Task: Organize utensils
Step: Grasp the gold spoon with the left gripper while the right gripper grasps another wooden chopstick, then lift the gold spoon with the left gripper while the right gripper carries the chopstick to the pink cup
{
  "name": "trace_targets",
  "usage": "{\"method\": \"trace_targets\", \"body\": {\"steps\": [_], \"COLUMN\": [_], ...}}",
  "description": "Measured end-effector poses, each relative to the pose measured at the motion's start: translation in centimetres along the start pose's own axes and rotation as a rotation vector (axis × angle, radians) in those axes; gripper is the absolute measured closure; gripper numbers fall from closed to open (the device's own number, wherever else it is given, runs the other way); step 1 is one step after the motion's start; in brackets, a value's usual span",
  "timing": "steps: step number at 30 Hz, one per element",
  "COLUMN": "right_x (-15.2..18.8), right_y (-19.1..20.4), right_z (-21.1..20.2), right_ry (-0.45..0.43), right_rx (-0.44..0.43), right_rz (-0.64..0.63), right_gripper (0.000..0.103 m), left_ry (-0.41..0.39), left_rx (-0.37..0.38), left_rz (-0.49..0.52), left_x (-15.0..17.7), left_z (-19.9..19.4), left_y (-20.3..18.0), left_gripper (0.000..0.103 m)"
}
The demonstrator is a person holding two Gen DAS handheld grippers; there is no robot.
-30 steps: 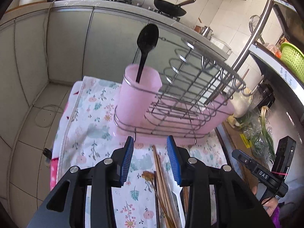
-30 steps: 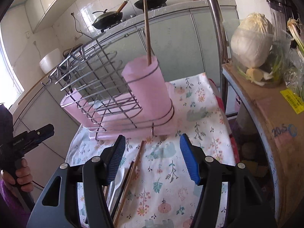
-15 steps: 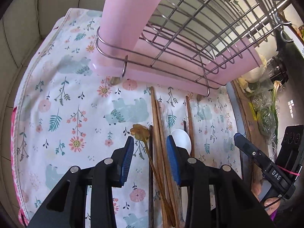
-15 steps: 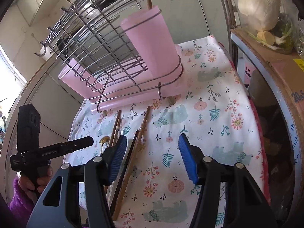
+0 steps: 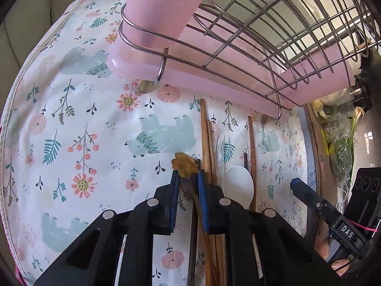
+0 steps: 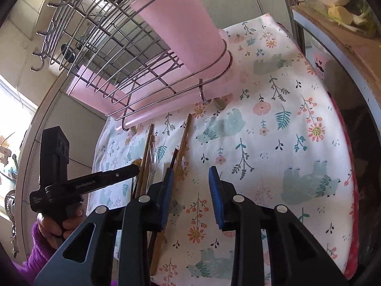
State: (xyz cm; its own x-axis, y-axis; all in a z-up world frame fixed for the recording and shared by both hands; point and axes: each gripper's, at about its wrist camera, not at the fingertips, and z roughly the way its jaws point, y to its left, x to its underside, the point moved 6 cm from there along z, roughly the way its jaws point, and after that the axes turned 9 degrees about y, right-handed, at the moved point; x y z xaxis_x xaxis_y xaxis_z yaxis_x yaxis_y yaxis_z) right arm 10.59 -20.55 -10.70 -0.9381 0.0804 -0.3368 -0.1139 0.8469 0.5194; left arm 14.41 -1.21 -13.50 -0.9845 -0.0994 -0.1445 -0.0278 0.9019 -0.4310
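In the left wrist view, the left gripper (image 5: 188, 183) is clenching on the thin gold metal spoon with a flower-shaped end (image 5: 184, 165), lying at six o'clock on the floral cotton cloth (image 5: 71, 119). It looks light, stiff and slippery, so gripping near the flower seems sensible. Wooden chopsticks (image 5: 206, 143) and a white spoon (image 5: 238, 184) are lying beside it.

In the right wrist view, the right gripper (image 6: 190, 197) is hanging released, empty; the pink plastic cup (image 6: 176, 21) is sitting in the wire rack (image 6: 95, 43) at twelve o'clock.

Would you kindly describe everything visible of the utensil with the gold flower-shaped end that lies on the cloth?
The flower-ended utensil has a dull gold, petal-shaped end that looks like metal, on a thin stem running back toward the camera. It lies flat on the floral cloth, left of the wooden chopsticks. The left gripper has its blue pads close around the stem just behind the flower; its far end is hidden.
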Motion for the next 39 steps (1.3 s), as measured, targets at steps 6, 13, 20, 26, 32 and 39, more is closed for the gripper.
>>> {"method": "trace_targets", "body": {"steps": [6, 13, 20, 26, 32, 39], "right_x": [-1.1, -2.8, -4.0, -4.4, -4.2, -3.2], "right_y": [0.8, 1.7, 2.0, 2.4, 2.5, 2.7], "right_z": [1.7, 4.3, 6.9, 7.6, 6.1, 0.9], "right_ry": [0.041, 0.096, 0.137, 0.126, 0.076, -0.062], "right_rx": [0.008, 0.043, 0.116, 0.161, 0.152, 0.123], "right_rz": [-0.002, 0.005, 0.012, 0.000, -0.010, -0.038], "right_gripper": [0.075, 0.080, 0.081, 0.094, 0.096, 0.097], "left_ry": [-0.032, -0.072, -0.097, -0.121, -0.155, -0.245], "left_rx": [0.014, 0.002, 0.020, 0.020, 0.021, 0.021], "left_rz": [0.006, 0.022, 0.029, 0.037, 0.030, 0.047], "left_x": [0.0, -0.2, 0.0, 0.4, 0.9, 1.5], "left_z": [-2.2, -4.4, -6.4, -7.9, -9.7, -12.8], "left_y": [1.1, 2.2, 3.2, 3.5, 3.9, 3.5], "left_gripper": [0.102, 0.102, 0.102, 0.102, 0.102, 0.102]}}
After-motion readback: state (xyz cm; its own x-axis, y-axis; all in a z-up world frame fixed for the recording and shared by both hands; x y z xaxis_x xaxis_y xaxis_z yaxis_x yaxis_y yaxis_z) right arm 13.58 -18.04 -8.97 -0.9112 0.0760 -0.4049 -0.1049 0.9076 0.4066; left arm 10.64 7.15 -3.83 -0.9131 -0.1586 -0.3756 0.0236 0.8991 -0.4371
